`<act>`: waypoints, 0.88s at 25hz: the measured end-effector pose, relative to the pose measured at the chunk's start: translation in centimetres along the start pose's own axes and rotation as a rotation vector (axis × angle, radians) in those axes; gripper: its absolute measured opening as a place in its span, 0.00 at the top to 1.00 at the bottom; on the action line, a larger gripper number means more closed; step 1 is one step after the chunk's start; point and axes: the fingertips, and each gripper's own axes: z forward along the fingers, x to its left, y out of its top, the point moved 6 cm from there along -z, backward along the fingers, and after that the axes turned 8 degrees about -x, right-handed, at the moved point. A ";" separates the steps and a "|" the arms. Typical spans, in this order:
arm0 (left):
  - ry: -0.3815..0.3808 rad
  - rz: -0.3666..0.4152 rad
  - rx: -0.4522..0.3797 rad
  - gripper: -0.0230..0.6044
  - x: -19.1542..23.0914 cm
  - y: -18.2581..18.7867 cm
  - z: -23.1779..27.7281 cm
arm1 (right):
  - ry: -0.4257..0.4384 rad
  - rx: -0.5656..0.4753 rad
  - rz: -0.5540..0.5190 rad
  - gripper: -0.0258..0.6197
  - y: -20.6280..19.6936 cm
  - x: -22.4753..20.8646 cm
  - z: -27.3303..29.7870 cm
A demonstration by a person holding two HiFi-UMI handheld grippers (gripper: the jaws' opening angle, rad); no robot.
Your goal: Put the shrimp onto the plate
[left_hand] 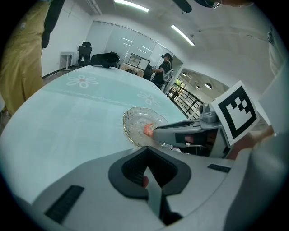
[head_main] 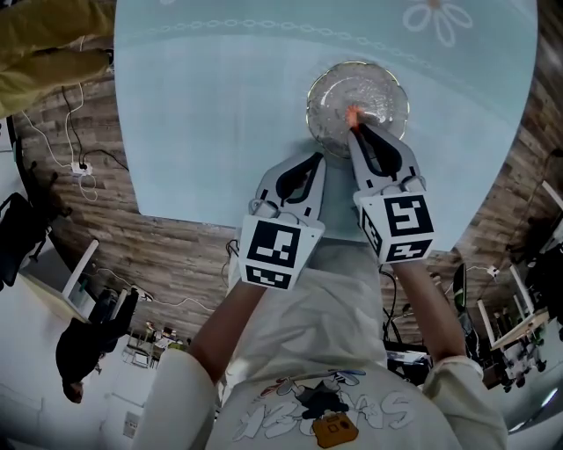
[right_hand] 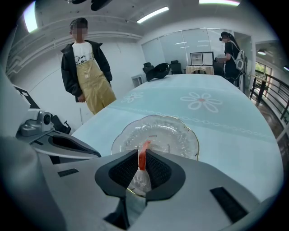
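Observation:
A clear glass plate (head_main: 374, 92) with a scalloped rim sits on the light blue tablecloth near the table's front edge. My right gripper (head_main: 354, 126) is shut on the shrimp (head_main: 352, 114), holding it over the plate's near side. In the right gripper view the shrimp (right_hand: 143, 155) stands upright between the jaws, orange tail up and pale body below, with the plate (right_hand: 174, 131) just behind. My left gripper (head_main: 315, 160) hangs beside the right one, short of the plate, shut with nothing held. From the left gripper view (left_hand: 146, 180) the shrimp (left_hand: 148, 130) shows at the right gripper's tips over the plate (left_hand: 135, 118).
The round table (head_main: 220, 105) stretches away behind the plate, with white flower prints (head_main: 437, 18). A person in a yellow apron (right_hand: 88, 67) stands at its far left side; another person (right_hand: 230, 45) is at the back. Cables (head_main: 75, 149) lie on the wooden floor.

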 end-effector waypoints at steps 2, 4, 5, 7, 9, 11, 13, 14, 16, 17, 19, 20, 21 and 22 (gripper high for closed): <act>0.002 0.001 -0.002 0.95 -0.1 -0.1 -0.2 | 0.000 -0.004 0.005 0.86 -0.1 0.0 -0.2; 0.005 0.001 -0.006 0.95 0.2 0.0 -0.4 | 0.000 -0.005 0.003 0.86 0.1 0.2 -0.1; 0.007 0.000 -0.007 0.95 0.4 0.1 -0.5 | -0.001 -0.005 0.001 0.86 0.2 0.3 0.0; 0.010 0.000 -0.011 0.95 0.4 0.2 -0.6 | -0.006 -0.008 -0.004 0.86 0.3 0.2 -0.1; 0.011 0.001 -0.012 0.95 0.1 0.3 -0.6 | -0.014 -0.014 -0.009 0.86 0.3 -0.2 -0.4; 0.011 0.002 -0.014 0.95 0.0 0.3 -0.7 | -0.019 -0.022 -0.011 0.86 0.5 -0.3 -0.5; 0.010 0.004 -0.016 0.95 0.2 0.3 -0.9 | -0.021 -0.026 -0.014 0.86 0.6 0.0 -0.4; 0.010 0.005 -0.017 0.95 0.2 0.2 -1.0 | -0.022 -0.028 -0.015 0.86 0.7 0.1 -0.4; 0.010 0.006 -0.019 0.95 0.2 0.3 -1.1 | -0.021 -0.029 -0.022 0.86 0.7 0.3 -0.4; 0.010 0.008 -0.021 0.95 0.2 0.3 -1.2 | -0.020 -0.030 -0.025 0.86 0.7 0.3 -0.5; 0.012 0.011 -0.023 0.95 0.2 0.3 -1.3 | -0.019 -0.031 -0.028 0.86 0.6 0.5 -0.7; 0.012 0.013 -0.025 0.95 0.1 0.4 -1.5 | -0.019 -0.031 -0.029 0.86 0.6 0.6 -0.8; 0.013 0.014 -0.027 0.95 0.1 0.5 -1.6 | -0.019 -0.032 -0.029 0.86 0.7 0.7 -1.0; 0.014 0.016 -0.030 0.95 0.1 0.7 -1.8 | -0.019 -0.036 -0.028 0.86 0.8 0.8 -1.2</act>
